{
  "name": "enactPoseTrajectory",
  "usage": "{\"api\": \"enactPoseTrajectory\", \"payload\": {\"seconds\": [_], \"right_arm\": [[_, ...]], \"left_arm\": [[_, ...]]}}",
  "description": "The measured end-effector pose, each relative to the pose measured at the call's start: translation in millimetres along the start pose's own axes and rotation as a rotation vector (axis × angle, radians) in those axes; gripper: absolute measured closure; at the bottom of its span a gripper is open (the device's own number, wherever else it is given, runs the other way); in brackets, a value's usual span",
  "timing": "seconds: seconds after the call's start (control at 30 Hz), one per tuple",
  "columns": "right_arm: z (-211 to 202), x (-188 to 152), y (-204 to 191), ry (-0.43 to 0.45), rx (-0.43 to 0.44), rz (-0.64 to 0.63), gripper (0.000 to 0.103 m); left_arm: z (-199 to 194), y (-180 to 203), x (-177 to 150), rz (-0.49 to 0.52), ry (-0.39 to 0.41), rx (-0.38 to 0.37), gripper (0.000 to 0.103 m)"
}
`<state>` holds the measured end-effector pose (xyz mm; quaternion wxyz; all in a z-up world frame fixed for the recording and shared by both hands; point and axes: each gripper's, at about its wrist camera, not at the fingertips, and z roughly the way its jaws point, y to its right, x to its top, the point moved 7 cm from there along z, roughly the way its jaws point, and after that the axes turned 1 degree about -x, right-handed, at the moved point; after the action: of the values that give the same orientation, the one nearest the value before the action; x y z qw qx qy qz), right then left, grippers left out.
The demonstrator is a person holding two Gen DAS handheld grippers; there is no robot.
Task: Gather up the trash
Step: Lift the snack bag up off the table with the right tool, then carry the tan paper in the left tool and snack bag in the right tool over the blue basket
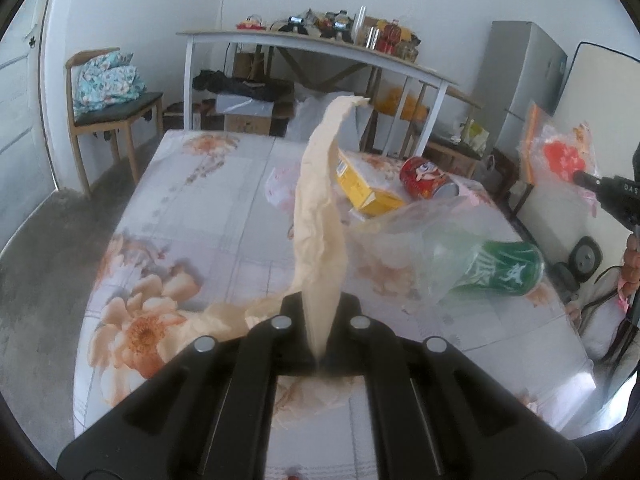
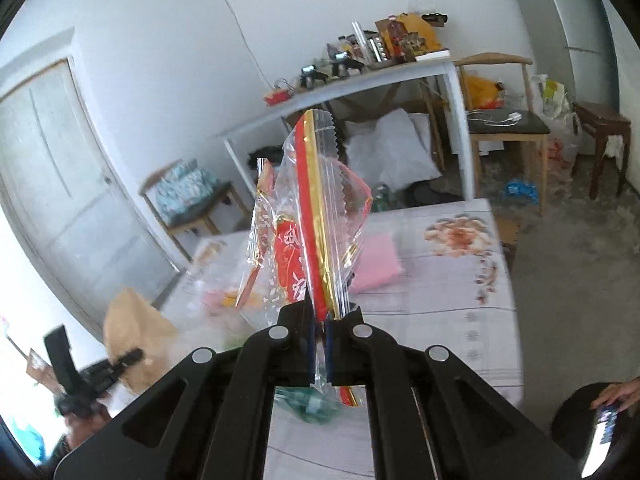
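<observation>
My left gripper (image 1: 320, 354) is shut on a crumpled beige paper bag (image 1: 320, 216) that stands up above the floral table (image 1: 200, 208). On the table lie a green can (image 1: 506, 266) partly under a clear plastic bag (image 1: 404, 240), a yellow box (image 1: 366, 186) and a red can (image 1: 426, 178). My right gripper (image 2: 319, 354) is shut on a clear red-and-gold snack wrapper (image 2: 316, 216), held up above the table. That wrapper (image 1: 560, 156) shows at the right of the left wrist view. The beige bag (image 2: 136, 332) shows low left in the right wrist view.
A pink cloth (image 2: 378, 262) lies on the table (image 2: 448, 300). Behind stand a white desk (image 1: 320, 46) loaded with clutter, wooden chairs (image 1: 108, 116), boxes and a grey fridge (image 1: 520, 68). A door (image 2: 60, 184) is at left. A person's hand (image 2: 616, 396) is at lower right.
</observation>
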<state>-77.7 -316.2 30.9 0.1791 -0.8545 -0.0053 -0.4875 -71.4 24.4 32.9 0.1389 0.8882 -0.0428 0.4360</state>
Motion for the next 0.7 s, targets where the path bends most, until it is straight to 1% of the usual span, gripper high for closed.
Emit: {"api": "enactPoseTrajectory", "payload": {"seconds": [0.17,0.23,0.4,0.57,0.7], "right_arm": [[11.1,-6.1,-45.2,-0.016,0.043,-0.040,0.100],[16.6,-8.6,-65.5,-0.024,0.038,-0.079,0.100],[28.3,-18.1,-109.5,-0.037,0.086,-0.135,0.100],[34.5,-24.7,-142.5,-0.042,0.143,-0.168,0.100],[33.1,-30.4,-168.4,-0.043,0.197,-0.185,0.100]], "left_arm": [[-11.5,10.5,12.0,0.059,0.018,0.004,0.103],[-18.2,12.9,16.0,0.068,0.024,0.000,0.103],[-35.9,10.4,21.8,0.089,0.031,0.017,0.103],[-62.9,9.2,28.8,0.097,0.049,0.031,0.103],[-91.8,6.5,36.7,0.100,0.069,0.049,0.103]]}}
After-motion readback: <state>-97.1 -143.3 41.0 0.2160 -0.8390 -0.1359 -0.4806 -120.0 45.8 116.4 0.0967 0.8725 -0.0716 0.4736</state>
